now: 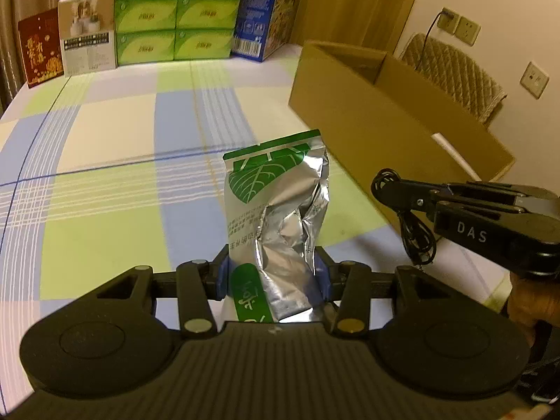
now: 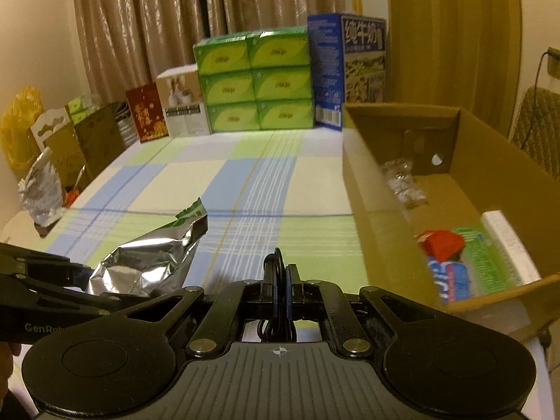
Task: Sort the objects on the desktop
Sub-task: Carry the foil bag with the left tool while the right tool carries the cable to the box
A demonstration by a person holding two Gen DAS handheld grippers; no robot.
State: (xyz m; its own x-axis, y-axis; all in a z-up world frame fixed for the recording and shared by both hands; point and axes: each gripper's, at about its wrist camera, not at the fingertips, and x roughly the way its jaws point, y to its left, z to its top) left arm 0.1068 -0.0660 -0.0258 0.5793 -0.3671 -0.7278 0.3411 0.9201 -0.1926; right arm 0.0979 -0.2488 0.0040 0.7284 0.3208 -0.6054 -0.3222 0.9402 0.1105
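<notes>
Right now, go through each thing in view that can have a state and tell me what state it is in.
Left gripper: shut on the silver foil pouch with green leaf print, held off the table, crumpled.
Right gripper: shut on the coiled black cable.
Brown cardboard box: open at the top, partly filled.
Second crumpled silver foil pouch: standing at the far left table edge.

Both black claws have blue pads, silver pivot screws and white "DAS" lettering.
</notes>
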